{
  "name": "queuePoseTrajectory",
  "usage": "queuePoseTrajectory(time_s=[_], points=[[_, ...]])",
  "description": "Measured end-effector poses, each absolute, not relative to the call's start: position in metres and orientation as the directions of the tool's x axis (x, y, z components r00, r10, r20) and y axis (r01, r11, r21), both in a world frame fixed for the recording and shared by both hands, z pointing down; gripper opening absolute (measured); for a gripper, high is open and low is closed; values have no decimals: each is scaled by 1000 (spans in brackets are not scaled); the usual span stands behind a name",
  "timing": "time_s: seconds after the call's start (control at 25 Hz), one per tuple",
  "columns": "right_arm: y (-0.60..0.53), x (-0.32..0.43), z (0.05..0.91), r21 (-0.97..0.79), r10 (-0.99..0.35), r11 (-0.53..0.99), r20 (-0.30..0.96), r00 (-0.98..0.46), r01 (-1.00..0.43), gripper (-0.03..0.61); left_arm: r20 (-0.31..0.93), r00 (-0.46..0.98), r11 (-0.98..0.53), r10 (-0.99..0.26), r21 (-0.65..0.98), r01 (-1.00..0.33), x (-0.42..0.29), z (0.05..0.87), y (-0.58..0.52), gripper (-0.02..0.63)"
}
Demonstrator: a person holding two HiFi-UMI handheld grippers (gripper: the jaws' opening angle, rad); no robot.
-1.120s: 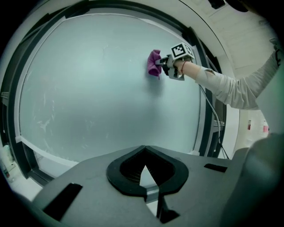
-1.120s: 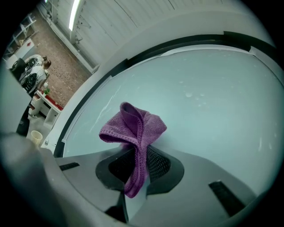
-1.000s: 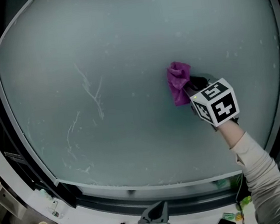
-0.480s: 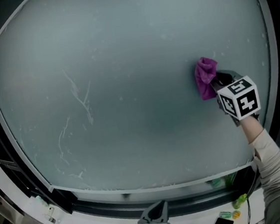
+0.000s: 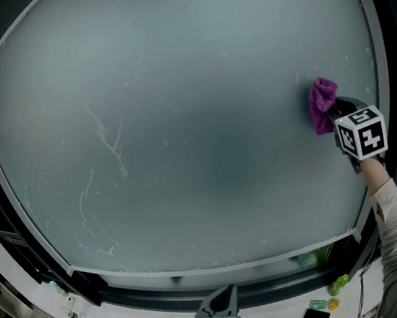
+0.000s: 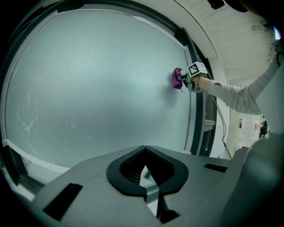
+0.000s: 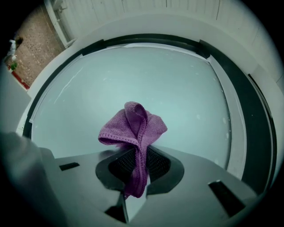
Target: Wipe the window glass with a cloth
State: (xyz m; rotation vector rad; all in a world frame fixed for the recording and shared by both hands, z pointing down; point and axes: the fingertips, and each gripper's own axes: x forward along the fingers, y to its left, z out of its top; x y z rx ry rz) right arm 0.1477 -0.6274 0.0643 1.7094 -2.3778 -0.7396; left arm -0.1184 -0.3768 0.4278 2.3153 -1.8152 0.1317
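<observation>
Jaws of right gripper (image 7: pixel 136 174) tight on purple cloth (image 7: pixel 133 126) against window glass (image 5: pixel 180 121); left gripper (image 6: pixel 144 172) jaws together, empty

The bottom edge cuts off the left gripper (image 5: pixel 219 310).

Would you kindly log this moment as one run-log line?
right tool shut on purple cloth | cloth against window glass by right frame | left tool shut, empty, below window | streaks on glass left

Glass (image 5: pixel 181 135) open leftward; frame (image 5: pixel 389 47) close rightward
</observation>
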Motion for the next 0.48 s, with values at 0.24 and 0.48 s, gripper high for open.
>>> queuePoseTrajectory(time_s=[0.24, 0.48], points=[[-634, 172, 70, 433, -937, 203, -176, -303, -878, 51, 198, 245, -230, -949, 97, -968, -117, 431, -376, 5], [-634, 172, 71, 441, -940, 194, -171, -294, -876, 51, 195, 242, -228, -950, 93, -969, -118, 429, -374, 5]])
